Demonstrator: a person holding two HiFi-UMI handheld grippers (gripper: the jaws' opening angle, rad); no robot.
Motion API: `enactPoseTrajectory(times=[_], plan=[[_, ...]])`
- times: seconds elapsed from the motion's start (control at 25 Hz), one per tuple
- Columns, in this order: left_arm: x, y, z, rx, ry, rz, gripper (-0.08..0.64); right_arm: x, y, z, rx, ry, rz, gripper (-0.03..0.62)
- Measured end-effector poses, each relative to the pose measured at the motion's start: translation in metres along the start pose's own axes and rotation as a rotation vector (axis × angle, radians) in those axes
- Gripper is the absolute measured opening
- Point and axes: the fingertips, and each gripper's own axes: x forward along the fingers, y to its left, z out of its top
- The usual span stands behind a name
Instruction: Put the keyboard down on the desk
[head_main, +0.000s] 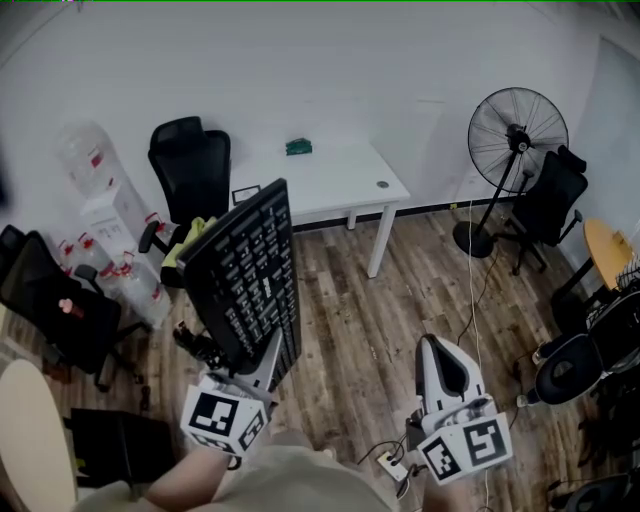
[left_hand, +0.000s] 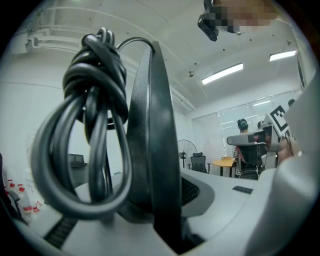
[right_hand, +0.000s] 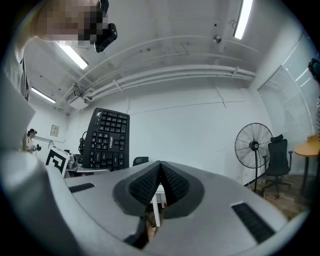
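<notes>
A black keyboard (head_main: 248, 270) stands tilted in the air, its near end clamped in my left gripper (head_main: 268, 360), which is shut on it. In the left gripper view the keyboard (left_hand: 157, 150) is seen edge-on between the jaws, with its coiled black cable (left_hand: 92, 120) bundled beside it. The keyboard (right_hand: 106, 140) also shows at the left of the right gripper view. My right gripper (head_main: 443, 352) is lower right, shut with nothing in it; its jaws meet at the tips (right_hand: 160, 167). The white desk (head_main: 340, 180) stands ahead against the wall, beyond the keyboard.
A small green item (head_main: 298, 148) and a small round thing (head_main: 383, 185) lie on the desk. A black office chair (head_main: 190, 170) stands at the desk's left, a standing fan (head_main: 515, 150) to its right with another chair (head_main: 548, 205). Water bottles (head_main: 85, 160) stand far left. Cables cross the wooden floor (head_main: 470, 300).
</notes>
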Motion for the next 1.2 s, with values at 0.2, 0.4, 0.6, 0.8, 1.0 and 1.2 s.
enactPoseTrajectory(times=[0.2,0.4,0.6,0.8,1.0,1.2], plan=[[-0.001,-0.004,0.006,-0.008,-0.016,-0.010,0.101,-0.001,0.000,0.003,-0.011,-0.004,0.000,0.025],[0.002,-0.002,0.002,0.002,-0.031,-0.027,0.101,0.004,0.002,-0.005,-0.017,-0.011,-0.003,0.025],[0.007,0.001,-0.008,-0.019,-0.031,-0.040,0.101,0.006,-0.001,-0.015,-0.018,-0.018,-0.018,0.025],[0.009,0.004,-0.011,-0.009,-0.031,-0.059,0.101,0.008,0.004,-0.019,-0.034,-0.007,-0.031,0.025],[0.017,0.010,-0.022,-0.009,-0.046,-0.088,0.101,0.017,0.005,-0.031,-0.048,-0.013,-0.051,0.025],[0.025,0.018,-0.032,0.018,-0.054,-0.103,0.101,0.029,0.006,-0.042,-0.058,-0.022,-0.063,0.025]])
